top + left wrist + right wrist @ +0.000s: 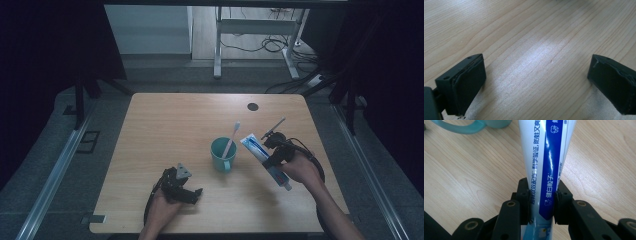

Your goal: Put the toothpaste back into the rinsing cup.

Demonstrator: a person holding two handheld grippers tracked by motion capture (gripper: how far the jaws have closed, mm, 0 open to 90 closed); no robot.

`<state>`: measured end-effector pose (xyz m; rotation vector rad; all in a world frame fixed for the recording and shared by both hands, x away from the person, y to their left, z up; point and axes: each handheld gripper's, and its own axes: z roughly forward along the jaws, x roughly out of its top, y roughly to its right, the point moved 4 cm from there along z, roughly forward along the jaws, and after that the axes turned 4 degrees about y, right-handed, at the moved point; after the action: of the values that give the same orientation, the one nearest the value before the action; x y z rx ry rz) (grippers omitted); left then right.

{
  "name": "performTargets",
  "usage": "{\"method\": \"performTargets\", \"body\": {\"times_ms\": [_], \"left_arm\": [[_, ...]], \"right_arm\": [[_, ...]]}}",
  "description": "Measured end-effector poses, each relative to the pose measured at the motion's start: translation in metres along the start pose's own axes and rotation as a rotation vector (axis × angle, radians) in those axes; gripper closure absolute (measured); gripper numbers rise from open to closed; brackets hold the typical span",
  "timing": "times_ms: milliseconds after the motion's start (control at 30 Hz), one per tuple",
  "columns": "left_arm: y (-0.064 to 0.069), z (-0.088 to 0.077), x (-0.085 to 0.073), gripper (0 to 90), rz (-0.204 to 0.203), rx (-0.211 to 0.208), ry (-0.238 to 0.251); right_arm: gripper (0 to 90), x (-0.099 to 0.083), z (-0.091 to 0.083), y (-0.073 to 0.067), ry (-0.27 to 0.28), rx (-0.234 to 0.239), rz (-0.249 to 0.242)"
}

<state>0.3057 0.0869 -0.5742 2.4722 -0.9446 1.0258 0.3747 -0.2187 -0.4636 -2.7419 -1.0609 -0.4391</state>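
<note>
A white and blue toothpaste tube (263, 156) lies slanted at the table's right, its cap end toward the front. My right gripper (274, 155) is shut on it; in the right gripper view the two black pads press the tube (544, 182) from both sides, and the tube runs up and away from the jaws. A teal mug (223, 154) stands at mid-table with a toothbrush (231, 140) leaning in it; its handle (461, 127) shows in the right gripper view. My left gripper (192, 192) rests at the front left, open, with bare wood between its pads (469, 80).
The wooden table (165, 125) has a dark round hole (253, 106) near its far right edge. Beyond the far edge stand a desk frame (260, 30) and loose cables on the floor. A metal rail (50, 175) runs along the left.
</note>
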Motion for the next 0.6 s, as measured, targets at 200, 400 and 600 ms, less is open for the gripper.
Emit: {"method": "performTargets", "body": {"times_ms": [200, 400, 600], "left_arm": [[0.0, 0.0, 0.0, 1.8, 0.003, 0.0, 0.0], [0.0, 0.0, 0.0, 1.8, 0.003, 0.0, -0.001], [-0.001, 0.0, 0.0, 1.8, 0.008, -0.001, -0.003]], "right_arm": [[70.8, -0.002, -0.012, -0.002, 0.046, 0.001, -0.012], [70.9, -0.003, -0.024, -0.005, 0.115, -0.002, -0.036], [70.9, -0.003, -0.032, -0.009, 0.177, 0.013, -0.056]]}}
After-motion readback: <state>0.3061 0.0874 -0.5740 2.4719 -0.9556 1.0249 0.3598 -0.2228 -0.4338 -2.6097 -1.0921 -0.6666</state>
